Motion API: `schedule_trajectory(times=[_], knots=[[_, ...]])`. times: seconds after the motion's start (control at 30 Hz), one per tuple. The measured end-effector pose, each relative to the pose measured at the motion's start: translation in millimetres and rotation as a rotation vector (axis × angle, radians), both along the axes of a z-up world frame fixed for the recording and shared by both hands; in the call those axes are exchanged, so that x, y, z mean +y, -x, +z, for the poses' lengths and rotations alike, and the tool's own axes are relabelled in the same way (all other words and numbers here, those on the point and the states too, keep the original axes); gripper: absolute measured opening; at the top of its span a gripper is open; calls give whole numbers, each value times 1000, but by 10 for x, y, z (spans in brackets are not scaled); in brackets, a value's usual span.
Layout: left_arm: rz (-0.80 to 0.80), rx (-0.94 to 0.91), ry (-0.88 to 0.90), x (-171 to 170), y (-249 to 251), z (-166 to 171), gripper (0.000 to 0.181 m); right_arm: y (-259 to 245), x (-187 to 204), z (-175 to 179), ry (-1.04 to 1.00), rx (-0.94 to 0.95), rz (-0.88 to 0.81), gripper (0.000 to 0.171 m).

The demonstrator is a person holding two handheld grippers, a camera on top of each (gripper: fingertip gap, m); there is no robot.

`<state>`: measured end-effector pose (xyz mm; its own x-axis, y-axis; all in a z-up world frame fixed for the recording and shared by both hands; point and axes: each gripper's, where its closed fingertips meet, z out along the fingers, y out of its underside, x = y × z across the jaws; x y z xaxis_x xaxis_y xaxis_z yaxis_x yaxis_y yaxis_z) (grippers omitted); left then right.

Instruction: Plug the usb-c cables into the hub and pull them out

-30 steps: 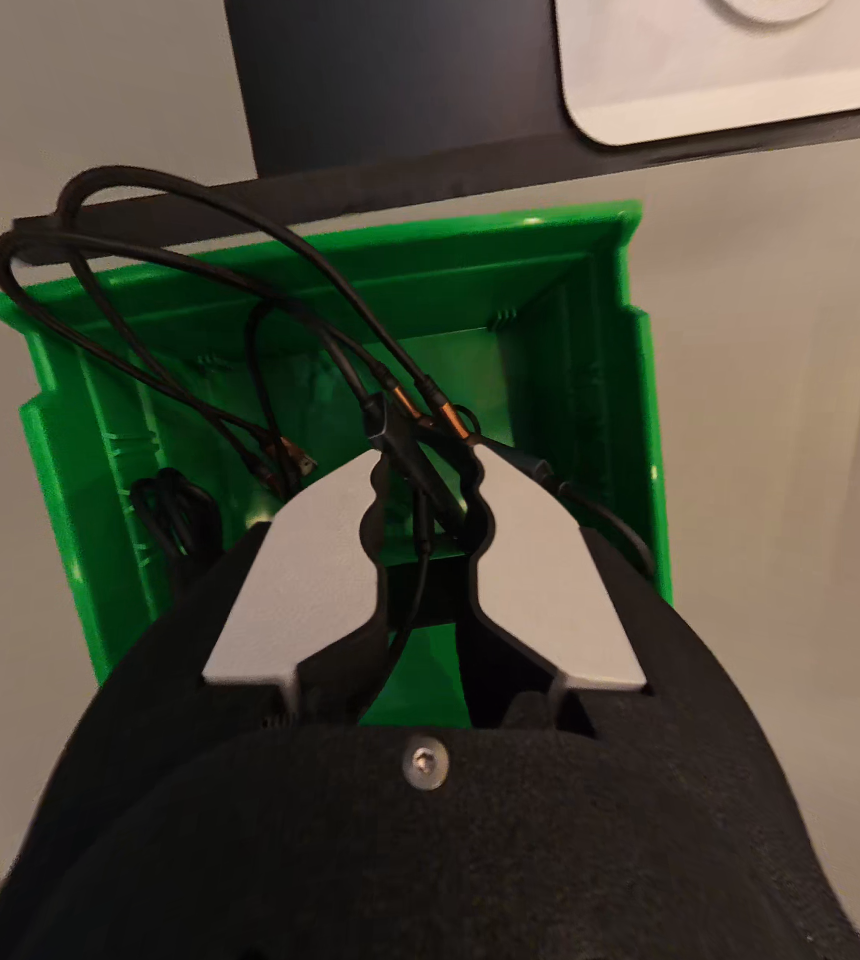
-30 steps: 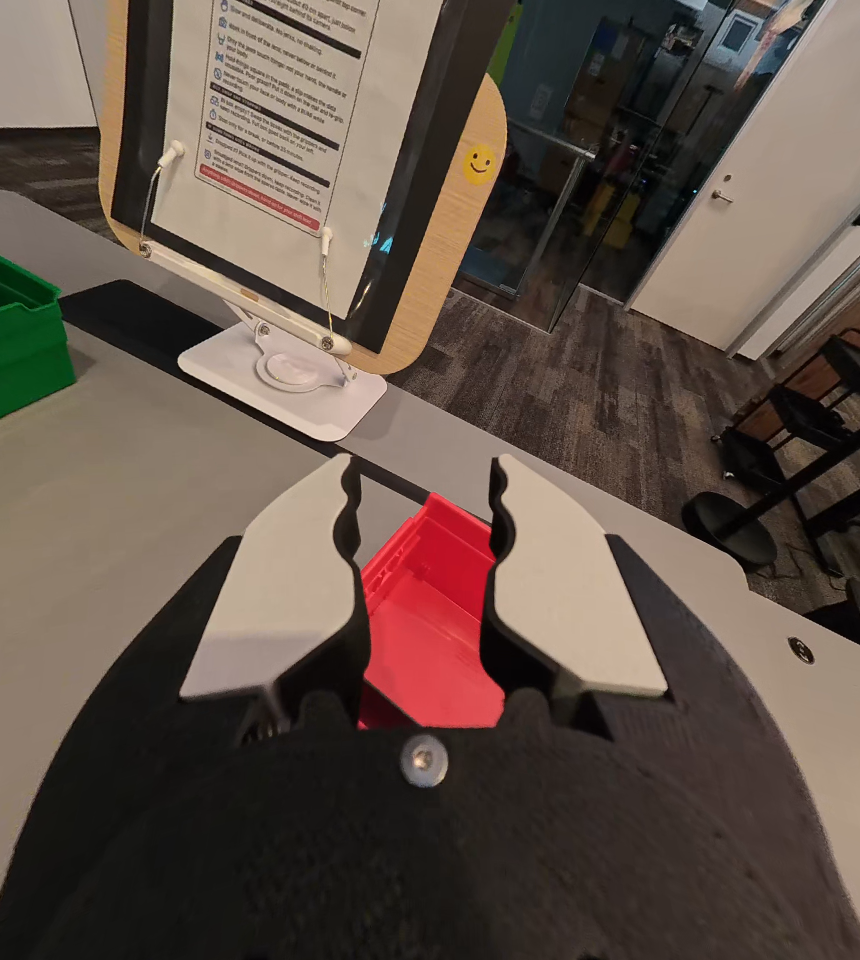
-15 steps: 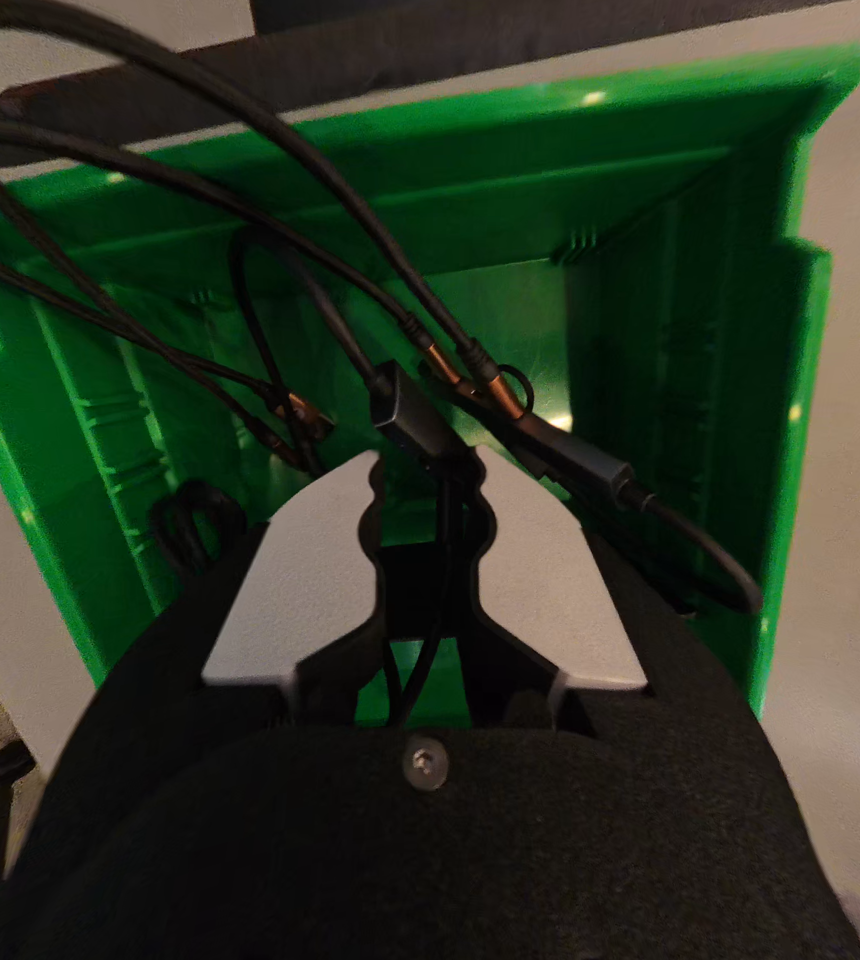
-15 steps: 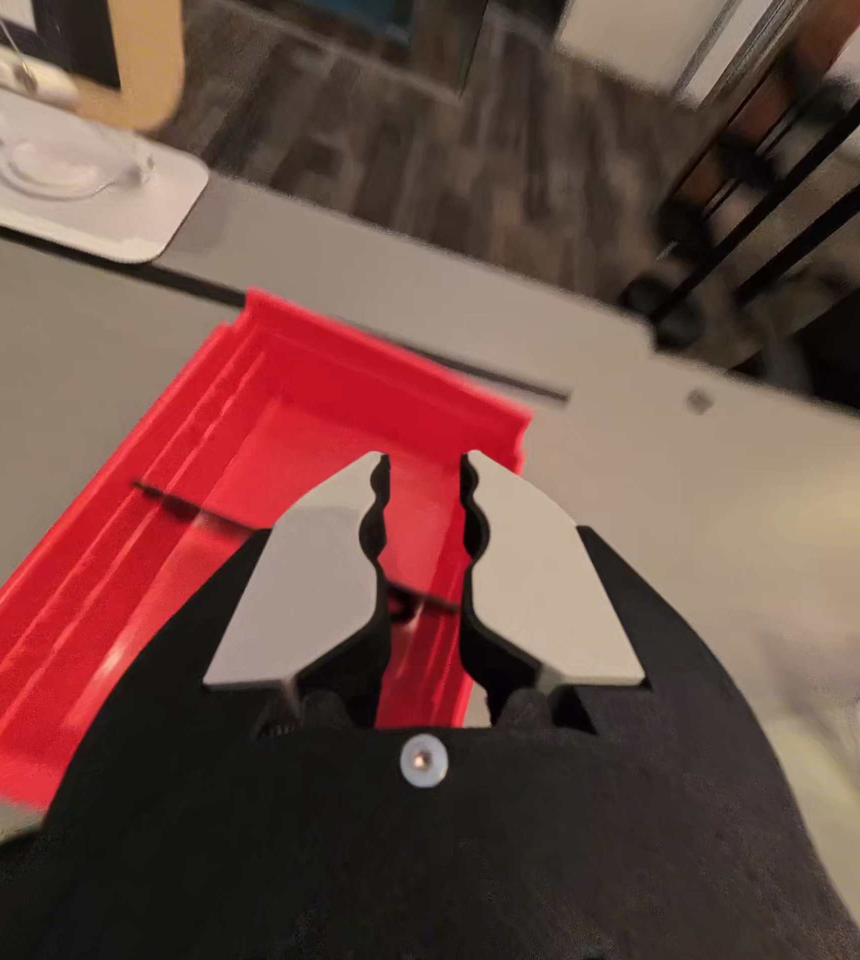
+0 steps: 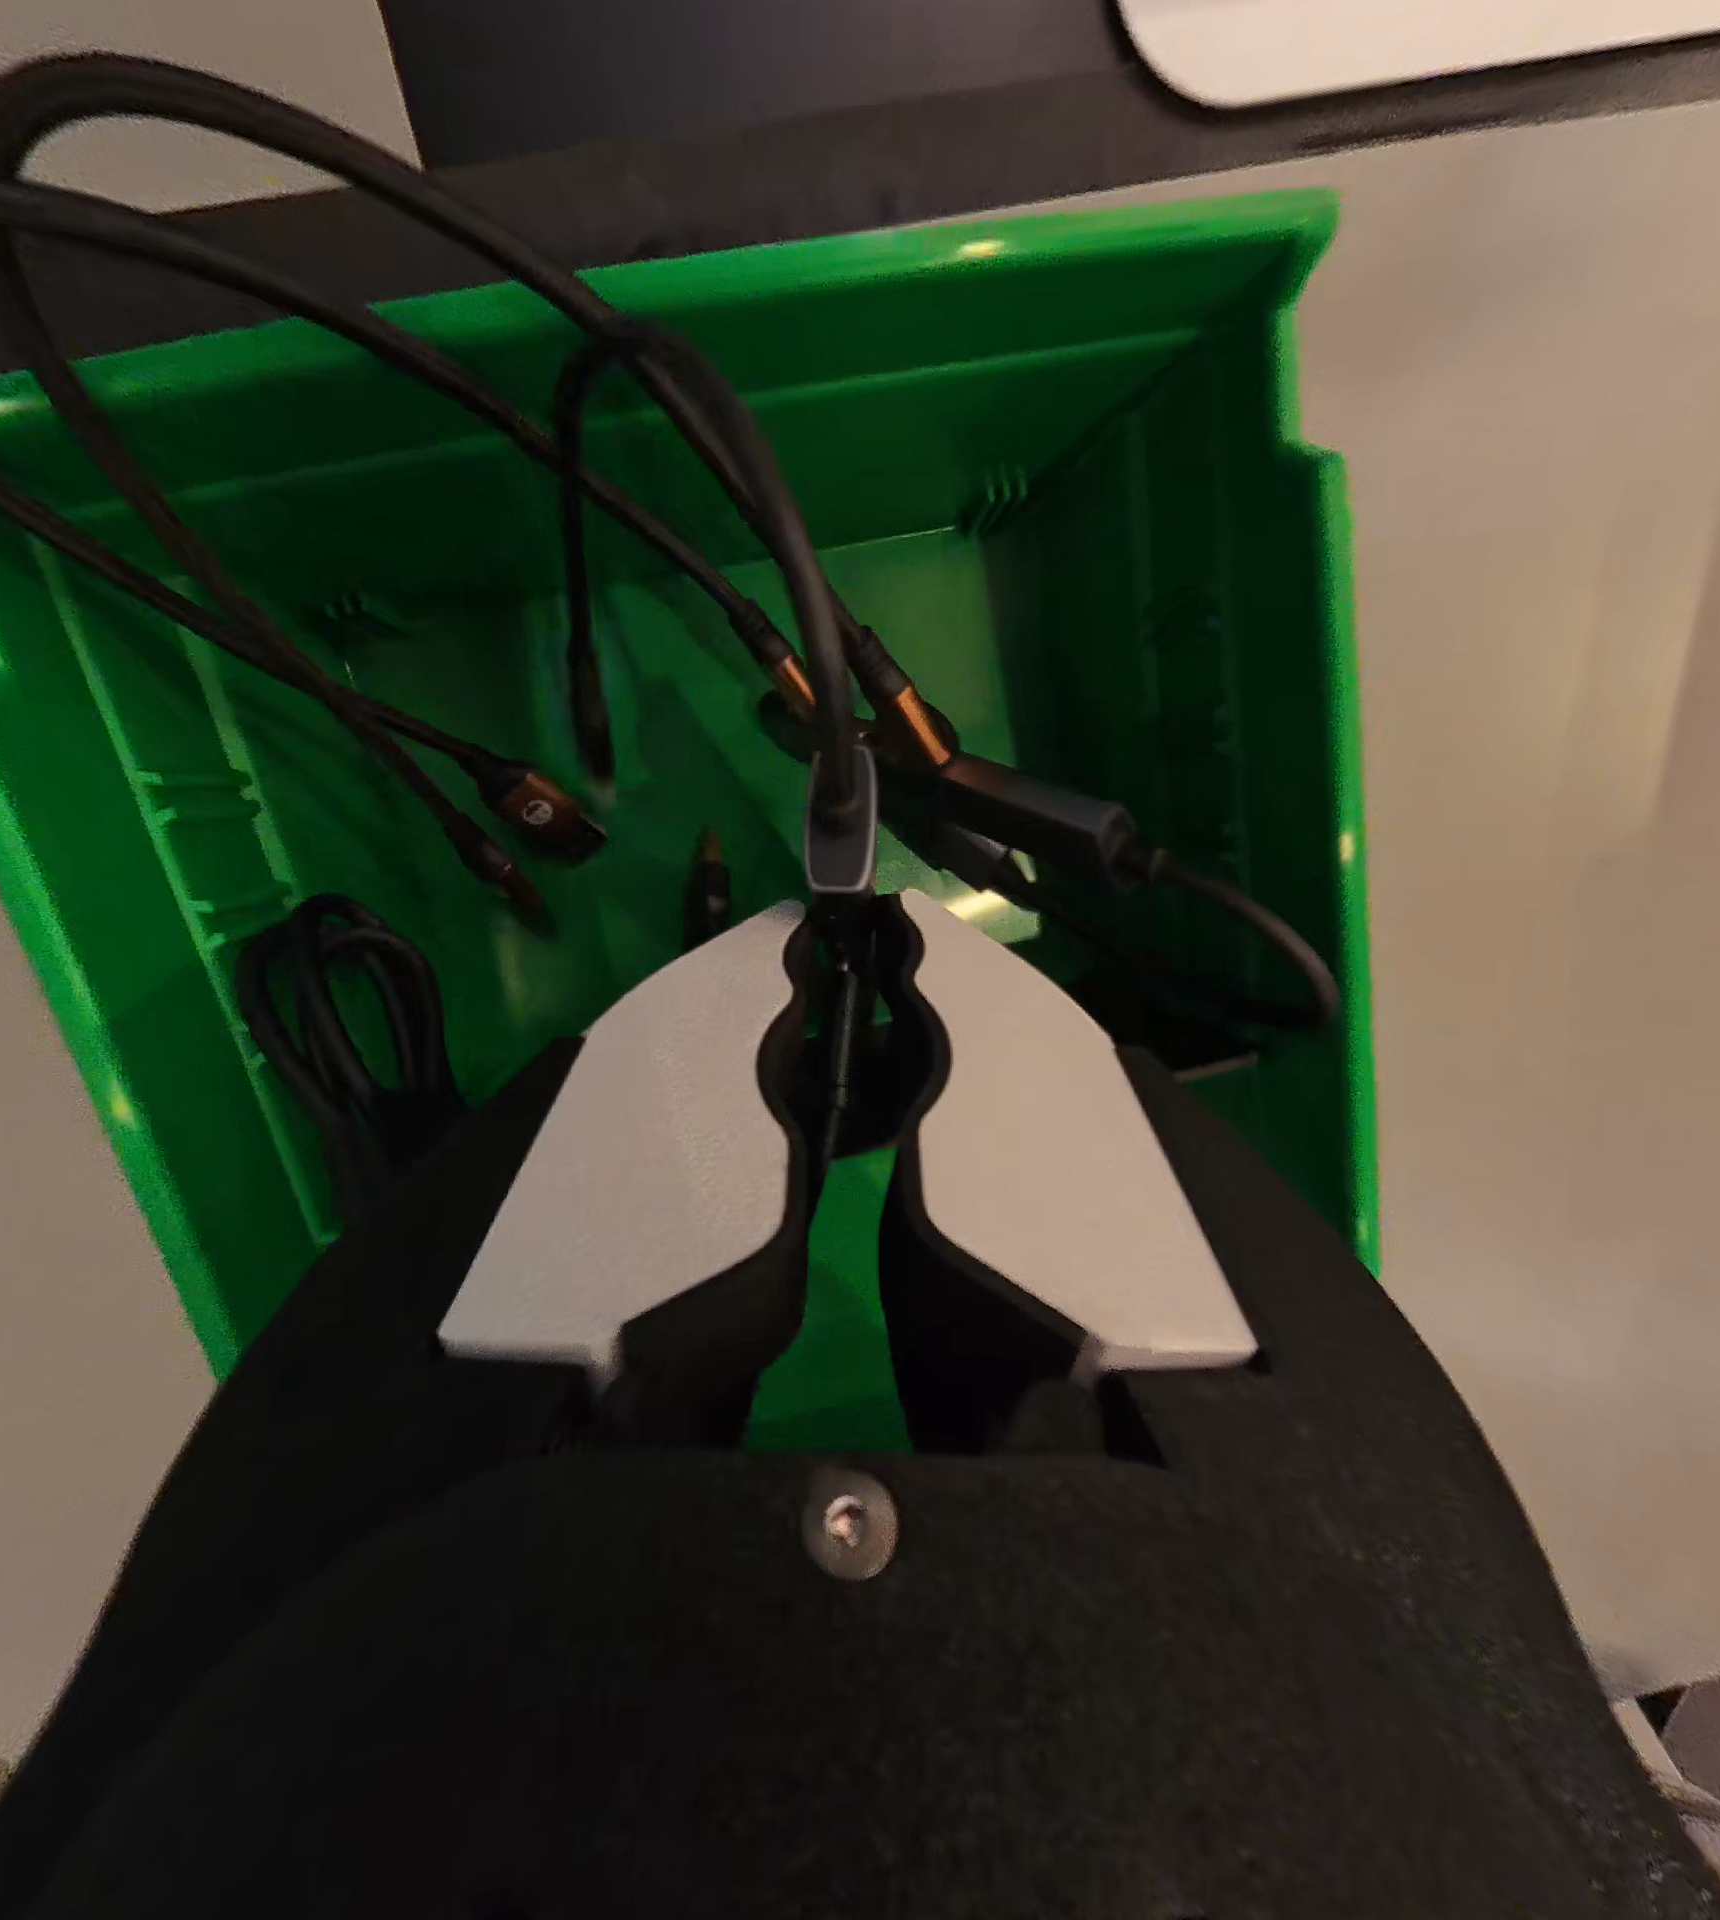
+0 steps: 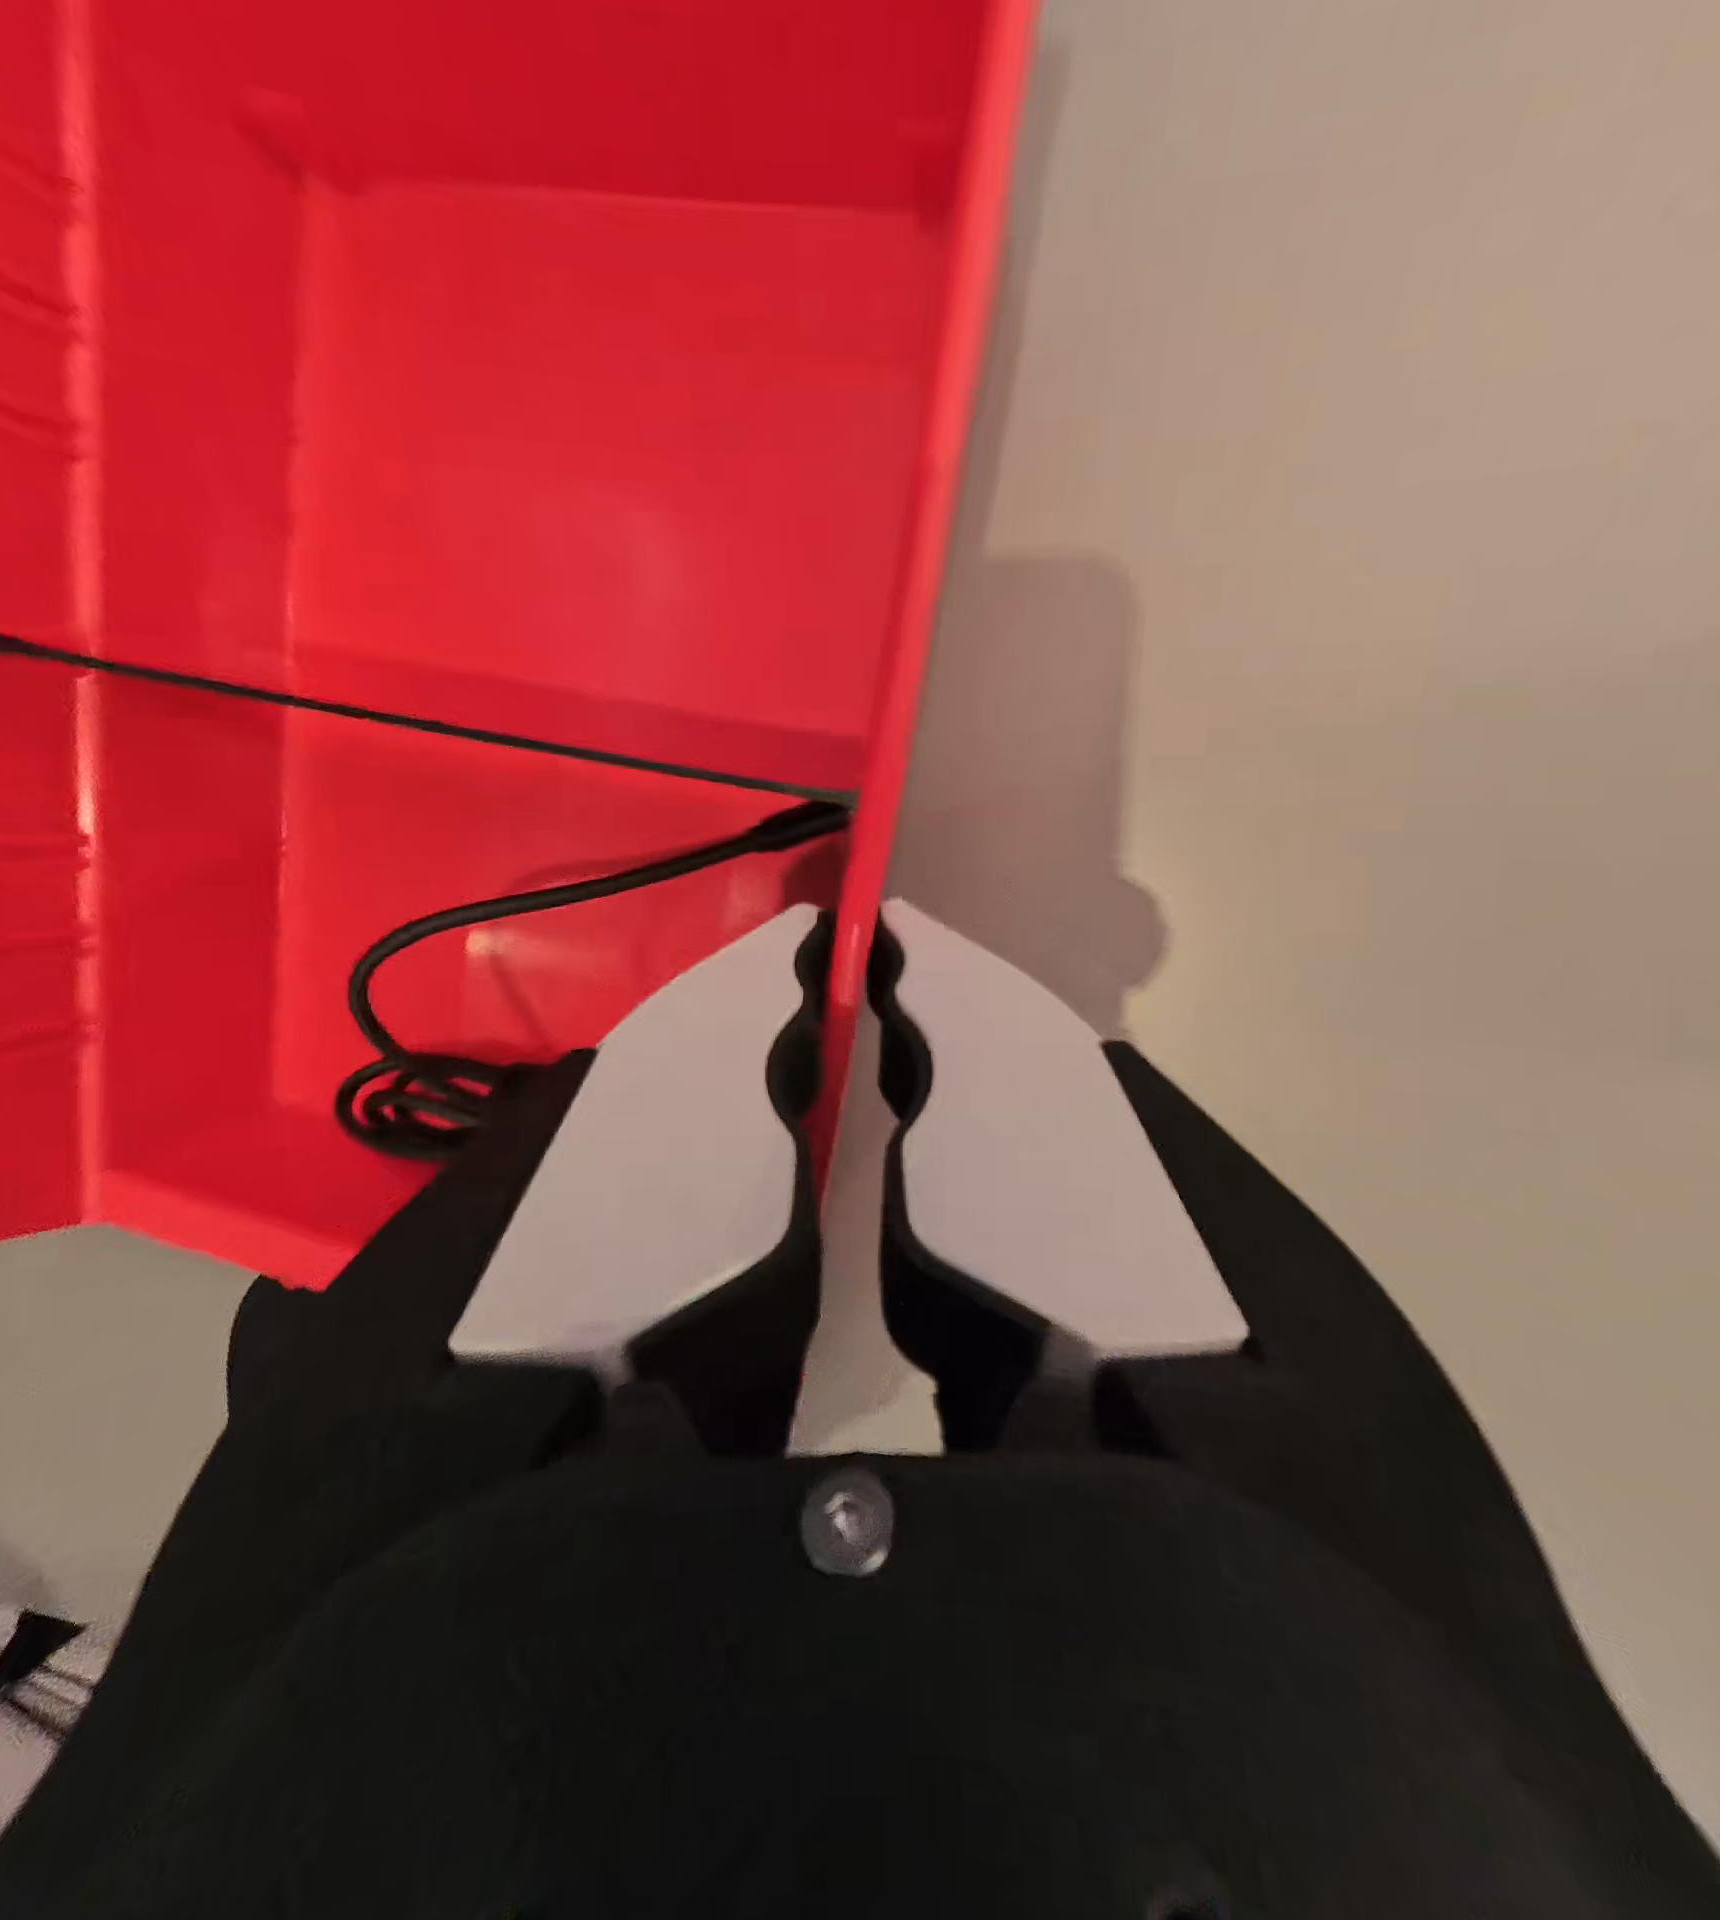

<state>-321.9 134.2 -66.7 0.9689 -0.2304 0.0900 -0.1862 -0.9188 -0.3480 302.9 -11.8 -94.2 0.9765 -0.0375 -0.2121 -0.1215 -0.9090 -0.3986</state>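
My left gripper point(image 5: 851, 914) is shut on a slim grey hub point(image 5: 840, 831) and holds it above the green bin point(image 5: 1339, 831). A black cable point(image 5: 814, 582) runs from the hub's far end and arcs up to the left. Two orange-collared plugs point(image 5: 913, 727) meet a second dark grey adapter point(image 5: 1032, 821) just to the right. Loose plugs point(image 5: 534, 810) hang over the bin's left half. My right gripper point(image 6: 851, 920) is nearly closed, with the right wall of the red bin point(image 6: 939, 520) lined up in the gap. I see nothing held in it.
A coiled black cable point(image 5: 347, 997) lies in the green bin's near left corner. Another black cable point(image 6: 409, 1101) lies coiled in the red bin, and a thin black line point(image 6: 420, 707) crosses that bin. A white stand base point(image 5: 1458, 42) sits on a dark strip behind the green bin. My hands' fingertips stand some 65 cm from each other.
My right gripper swung down from the far room view onto the red bin and its jaws closed from wide open. The hub in my left gripper turned to point straight away.
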Motion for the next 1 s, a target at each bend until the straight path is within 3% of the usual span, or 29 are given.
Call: schedule_trajectory(times=[0.2, 0.33, 0.43, 0.53, 0.63, 0.77, 0.9, 1.0], knots=[[-38, -83, -154, -89, -76, 451, 9, -137, 120, 19, -64, -50, -4, 5], [-92, -144, -270, -163, -198, 767, 9, -241, 98, 158, -101, -76, -55, 18], [-123, -199, -395, -239, -275, 1085, 9, -330, 168, 548, -263, -146, -111, 31], [-185, -291, -552, -381, -403, 1488, 9, -236, 303, 1219, -548, -315, -84, 42], [-282, -410, -693, -613, -612, 1883, 9, 346, 439, 1976, -905, -399, 48, 53], [-449, -537, -819, -989, -992, 2274, 9, 1734, 450, 2620, -1303, -395, 357, 64], [-605, -614, -887, -1356, -1393, 2492, 9, 3239, 148, 2662, -1579, -483, 713, 74], [-722, -654, -885, -1606, -1707, 2529, 9, 3854, -100, 2555, -1737, -718, 801, 71]])
